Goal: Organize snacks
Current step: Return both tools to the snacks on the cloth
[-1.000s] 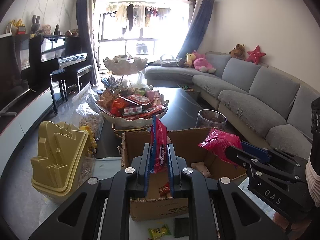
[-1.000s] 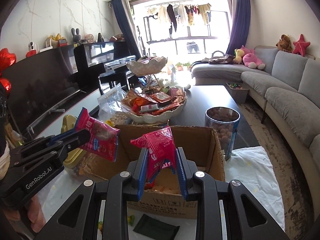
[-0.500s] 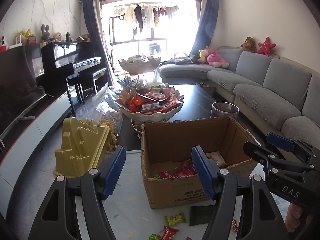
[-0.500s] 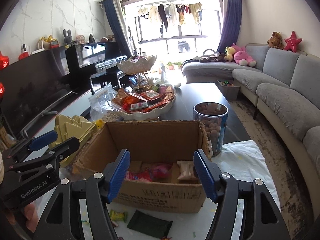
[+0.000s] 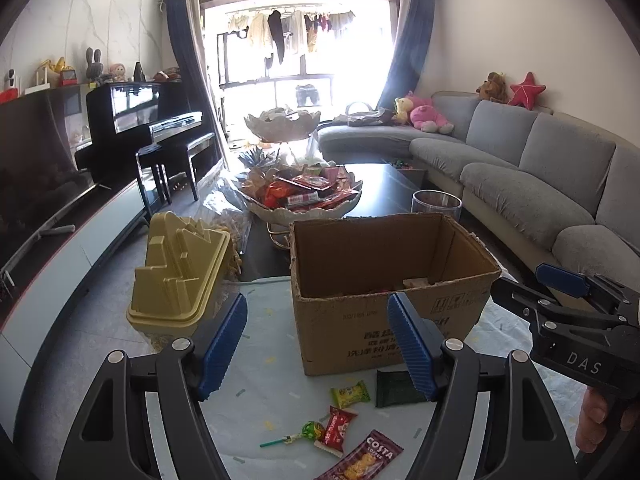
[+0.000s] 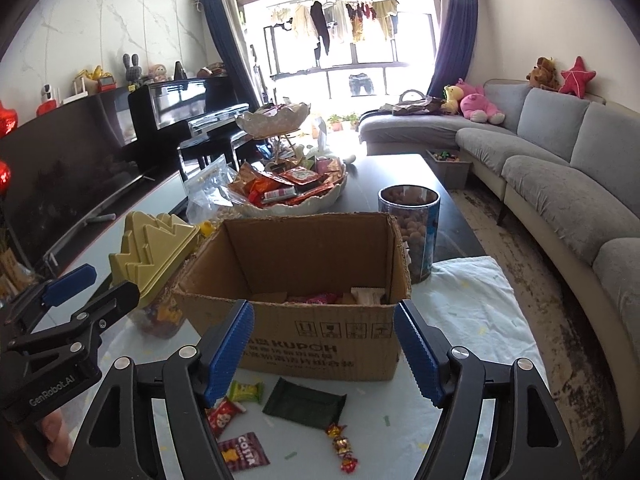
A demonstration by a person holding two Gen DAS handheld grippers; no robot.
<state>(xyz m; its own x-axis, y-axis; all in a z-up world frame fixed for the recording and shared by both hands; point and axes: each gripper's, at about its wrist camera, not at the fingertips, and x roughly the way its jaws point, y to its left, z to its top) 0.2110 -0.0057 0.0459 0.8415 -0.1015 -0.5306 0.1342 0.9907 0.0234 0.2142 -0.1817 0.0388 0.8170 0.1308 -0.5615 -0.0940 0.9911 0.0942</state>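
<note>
An open cardboard box stands on the white cloth, with red and pink snack packets inside. My left gripper is open and empty, in front of the box. My right gripper is open and empty, also in front of the box. Loose snacks lie on the cloth before the box: a green packet, a dark green packet, a red packet, a lollipop and a Costa packet. The right wrist view shows them too, plus wrapped candies.
A yellow lidded container stands left of the box. A white tiered bowl heaped with snacks is behind it. A clear jar of brown snacks stands right of the box. A grey sofa runs along the right.
One second ago each gripper held a red snack packet over the box. Both opened and dropped the packets into it. Both have since pulled back and down toward the loose snacks.
</note>
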